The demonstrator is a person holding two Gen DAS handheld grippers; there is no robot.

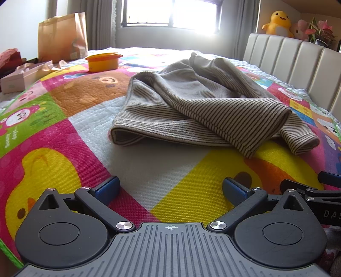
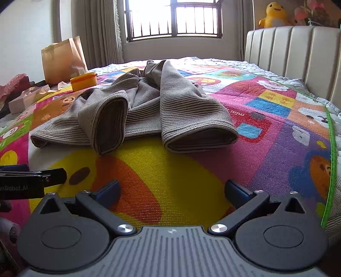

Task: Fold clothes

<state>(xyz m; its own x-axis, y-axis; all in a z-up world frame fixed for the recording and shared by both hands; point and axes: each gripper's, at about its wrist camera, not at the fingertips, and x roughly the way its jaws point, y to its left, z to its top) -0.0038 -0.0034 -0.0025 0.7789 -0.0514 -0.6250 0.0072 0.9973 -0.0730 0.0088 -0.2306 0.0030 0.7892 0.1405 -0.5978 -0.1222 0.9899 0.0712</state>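
Observation:
A grey-brown striped garment [image 1: 198, 110] lies crumpled on the colourful play mat [image 1: 64, 136] on the bed, its cuffs and hem towards me. It also shows in the right wrist view [image 2: 145, 110], with two sleeve ends nearest. My left gripper [image 1: 170, 187] is open and empty, low over the mat a short way in front of the garment. My right gripper [image 2: 172, 189] is open and empty, also short of the garment. Part of the right gripper [image 1: 315, 191] shows at the left view's right edge, and part of the left gripper [image 2: 32, 179] at the right view's left edge.
An orange tub [image 1: 104, 60] with a lid stands on the mat's far left. A brown paper bag [image 1: 61, 36], boxes [image 1: 23, 78] and clutter lie beyond it. A padded headboard [image 1: 298, 64] runs along the right, with plush toys [image 1: 277, 23] above. A window [image 2: 172, 19] is at the back.

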